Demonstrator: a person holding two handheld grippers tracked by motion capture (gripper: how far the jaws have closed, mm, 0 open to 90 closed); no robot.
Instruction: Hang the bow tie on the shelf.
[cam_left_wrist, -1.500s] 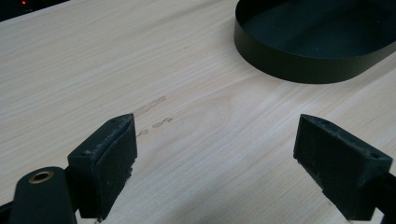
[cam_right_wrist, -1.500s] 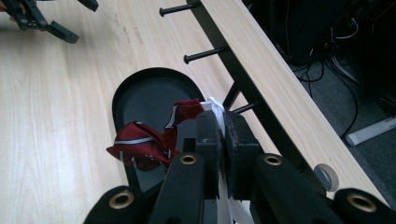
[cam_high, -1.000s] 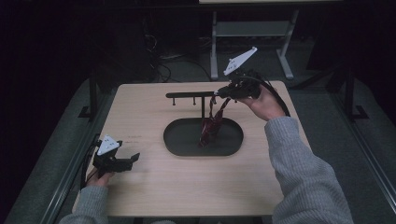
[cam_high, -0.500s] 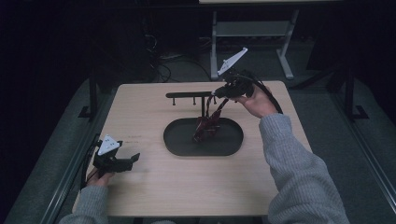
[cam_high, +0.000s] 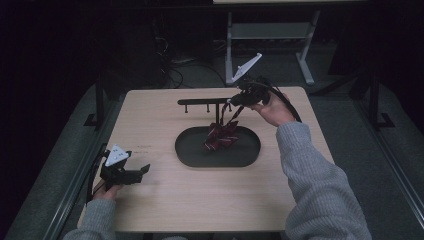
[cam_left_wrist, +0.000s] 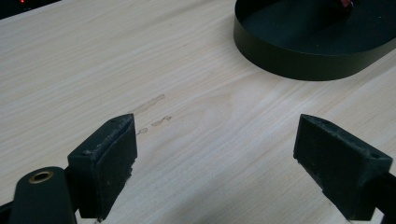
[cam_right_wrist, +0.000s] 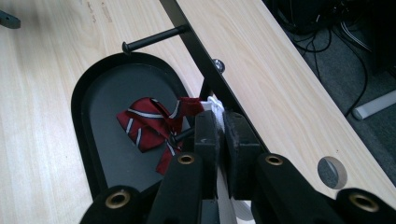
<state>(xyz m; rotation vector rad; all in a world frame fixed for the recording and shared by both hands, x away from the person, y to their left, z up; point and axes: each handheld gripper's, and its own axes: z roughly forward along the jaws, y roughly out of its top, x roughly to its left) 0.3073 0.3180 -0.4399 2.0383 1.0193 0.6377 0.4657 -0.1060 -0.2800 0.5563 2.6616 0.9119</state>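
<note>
A dark red striped tie (cam_high: 221, 137) lies bunched in the black oval tray (cam_high: 190, 157), and its white strap (cam_right_wrist: 215, 103) runs up to the rack's black bar (cam_high: 200, 101). My right gripper (cam_high: 235, 100) sits at the bar's right end. Its jaws are shut on that white strap (cam_right_wrist: 220, 126), right beside the bar (cam_right_wrist: 196, 46), with the tie (cam_right_wrist: 144, 123) hanging below over the tray (cam_right_wrist: 79, 112). My left gripper (cam_high: 145, 171) rests low at the table's front left. It stands open with nothing between its jaws (cam_left_wrist: 215, 158), facing the tray wall (cam_left_wrist: 299, 60).
Pegs (cam_right_wrist: 154, 39) stick out sideways from the rack bar. The light wooden table has a round cable hole (cam_right_wrist: 332, 171) near its far right edge. A metal stand (cam_high: 270, 37) and cables sit on the dark floor behind the table.
My right gripper has come down a little toward the bar, and the tie has sunk from hanging to bunching up in the tray. The left gripper has stayed still.
</note>
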